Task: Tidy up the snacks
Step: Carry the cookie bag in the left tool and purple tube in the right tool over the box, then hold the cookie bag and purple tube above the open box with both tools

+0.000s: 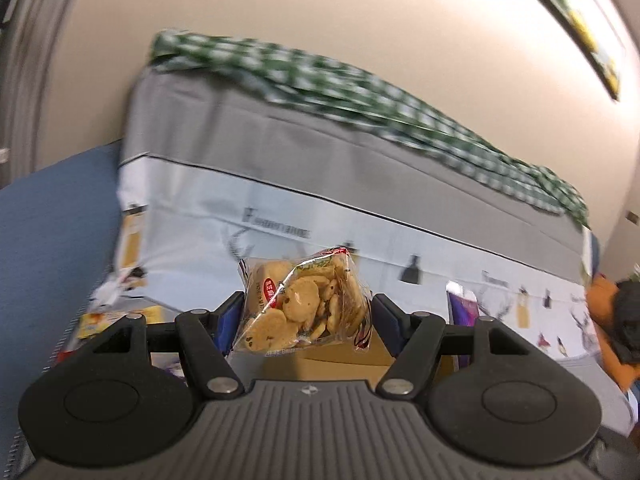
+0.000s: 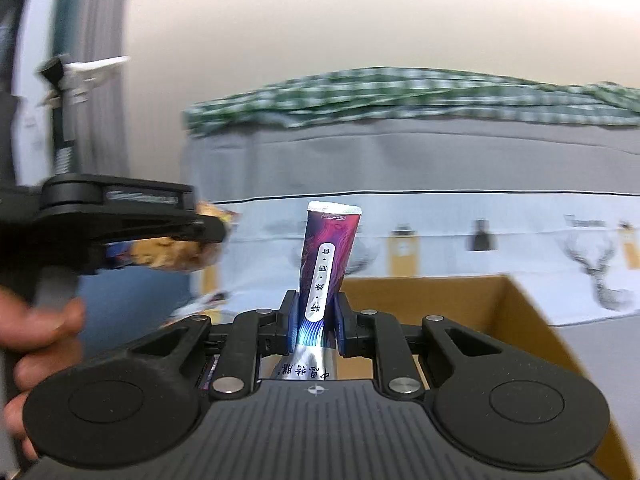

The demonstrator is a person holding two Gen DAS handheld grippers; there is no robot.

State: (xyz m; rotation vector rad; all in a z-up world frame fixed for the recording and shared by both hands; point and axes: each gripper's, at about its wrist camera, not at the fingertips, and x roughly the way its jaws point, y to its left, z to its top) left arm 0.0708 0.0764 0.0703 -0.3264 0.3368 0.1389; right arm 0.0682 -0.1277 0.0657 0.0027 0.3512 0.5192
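My left gripper (image 1: 306,312) is shut on a clear bag of small round cookies (image 1: 304,304) and holds it in the air above a brown cardboard box (image 1: 340,358). My right gripper (image 2: 316,318) is shut on a purple snack sachet (image 2: 330,256) that stands upright between its jaws, over the open cardboard box (image 2: 516,312). In the right wrist view the left gripper (image 2: 132,224) with its cookie bag (image 2: 176,254) hangs at the left, held by a hand. The purple sachet's top (image 1: 462,304) shows at the right in the left wrist view.
A bed with a grey mattress (image 1: 280,140), a green checked blanket (image 1: 320,76) and a deer-print sheet (image 2: 560,248) lies behind. Snack packets (image 1: 104,320) lie at the left by a blue surface (image 1: 48,240). A clamp stand (image 2: 64,92) is at far left.
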